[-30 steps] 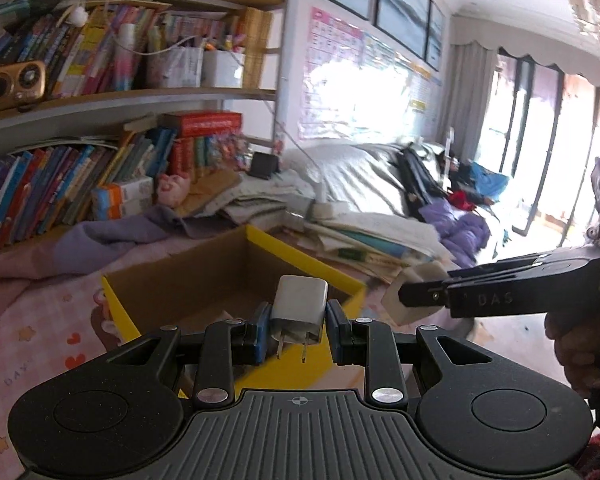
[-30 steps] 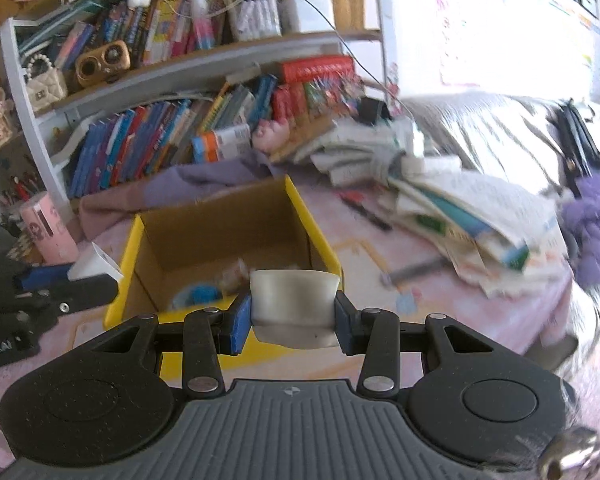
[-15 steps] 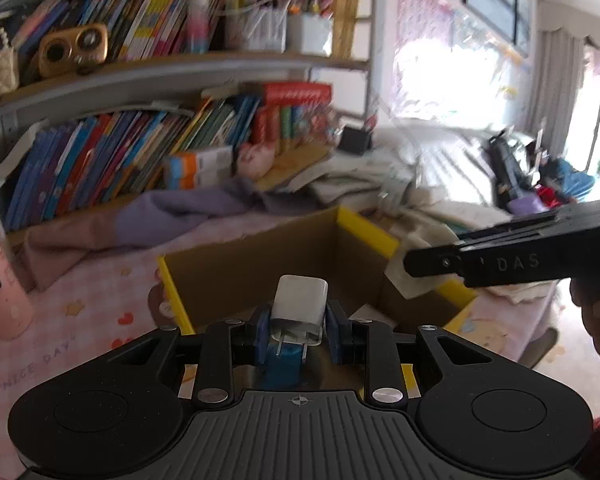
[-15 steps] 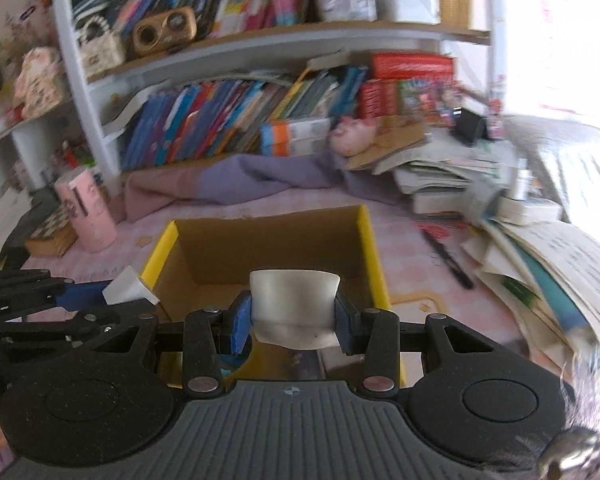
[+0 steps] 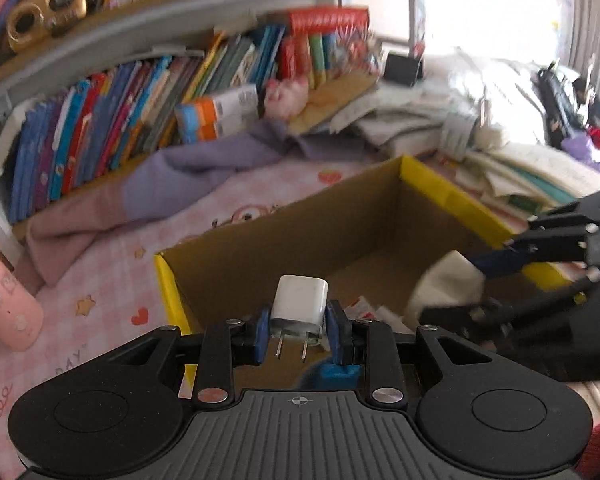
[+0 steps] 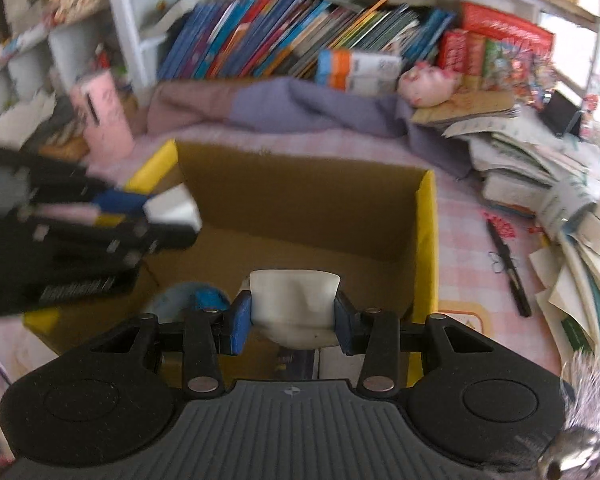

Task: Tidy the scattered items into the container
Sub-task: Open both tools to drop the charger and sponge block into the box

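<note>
One cardboard box (image 5: 380, 216), one white charger (image 5: 299, 297), one black pen (image 6: 508, 264).

A lived-in home bedroom is showing here: a crowded bookshelf (image 6: 300, 36) is standing behind a pink-sheeted bed (image 5: 100, 280) (cartoon-printed), with papers (image 6: 540, 168) piling up below the bookshelf's right end.

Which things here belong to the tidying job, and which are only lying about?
Job: charger in left gripper; white cup in right gripper; box.
Lying about: pen, books, purple cloth, pink bottle, paper pile.
</note>
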`<action>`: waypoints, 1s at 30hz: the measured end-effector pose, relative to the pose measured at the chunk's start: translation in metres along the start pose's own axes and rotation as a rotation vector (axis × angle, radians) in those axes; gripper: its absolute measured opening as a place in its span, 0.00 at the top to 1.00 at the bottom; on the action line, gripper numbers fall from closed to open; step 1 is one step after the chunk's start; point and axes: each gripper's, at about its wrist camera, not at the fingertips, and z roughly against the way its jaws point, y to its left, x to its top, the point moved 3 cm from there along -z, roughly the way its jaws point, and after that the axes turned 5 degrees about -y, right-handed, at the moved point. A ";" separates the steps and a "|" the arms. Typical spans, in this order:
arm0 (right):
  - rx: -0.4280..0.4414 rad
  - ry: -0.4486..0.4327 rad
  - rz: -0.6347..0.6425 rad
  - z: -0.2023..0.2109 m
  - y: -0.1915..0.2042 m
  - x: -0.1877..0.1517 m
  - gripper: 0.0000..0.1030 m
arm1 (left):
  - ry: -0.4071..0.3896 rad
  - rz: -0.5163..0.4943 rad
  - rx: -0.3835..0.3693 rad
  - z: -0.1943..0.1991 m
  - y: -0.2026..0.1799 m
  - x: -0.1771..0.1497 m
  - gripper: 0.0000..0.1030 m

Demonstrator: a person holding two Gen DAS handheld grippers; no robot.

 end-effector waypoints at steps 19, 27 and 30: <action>0.076 0.061 0.107 -0.019 0.003 -0.011 0.60 | 0.104 -0.040 0.036 -0.034 -0.019 -0.001 0.69; 0.063 -0.016 0.066 -0.004 0.004 -0.006 0.52 | 0.007 0.004 0.085 -0.003 -0.021 0.002 0.47; 0.045 -0.060 0.048 0.006 0.006 -0.003 0.51 | -0.054 0.044 0.109 0.016 -0.020 0.005 0.36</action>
